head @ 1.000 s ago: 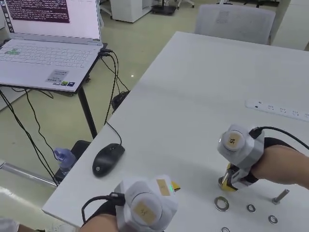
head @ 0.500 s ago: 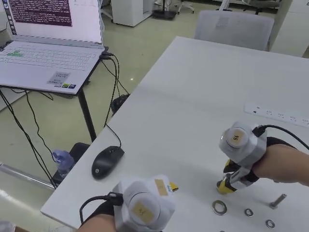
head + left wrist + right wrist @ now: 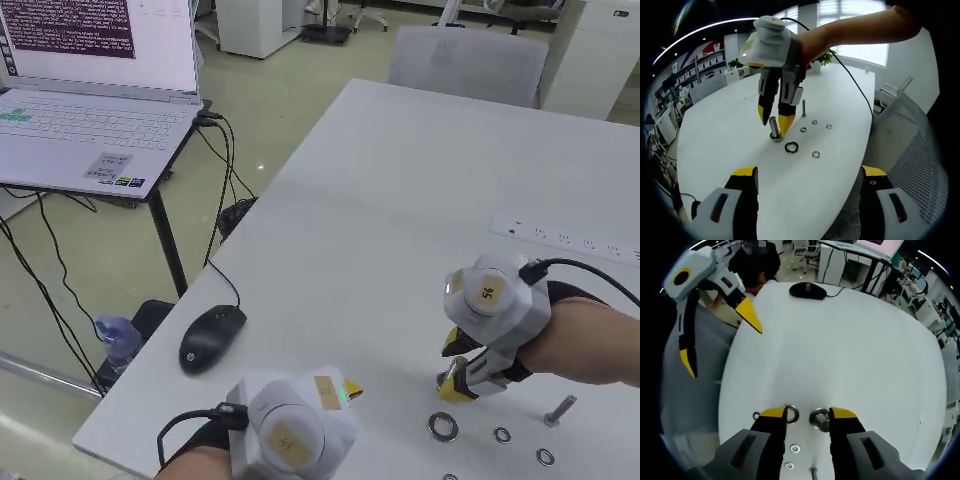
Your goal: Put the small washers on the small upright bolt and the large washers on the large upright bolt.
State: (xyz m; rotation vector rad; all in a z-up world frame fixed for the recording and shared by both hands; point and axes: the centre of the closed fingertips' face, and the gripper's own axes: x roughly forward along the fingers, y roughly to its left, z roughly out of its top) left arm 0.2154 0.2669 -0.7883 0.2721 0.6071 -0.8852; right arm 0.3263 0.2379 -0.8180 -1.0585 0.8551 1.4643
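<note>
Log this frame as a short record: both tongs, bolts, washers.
right tongs: open, straddling the large bolt
left tongs: open, holding nothing
large bolt: upright on the table
small bolt: upright, apart from the tongs
large washer: flat on table beside large bolt
small washers: loose on table, near small bolt

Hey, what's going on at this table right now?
A person is working at a white table with two handheld grippers. The right gripper is open, its jaws either side of the upright large bolt. The left gripper is open and holds nothing. A large washer and the small washers lie flat on the table, with the small bolt standing just beyond them.
</note>
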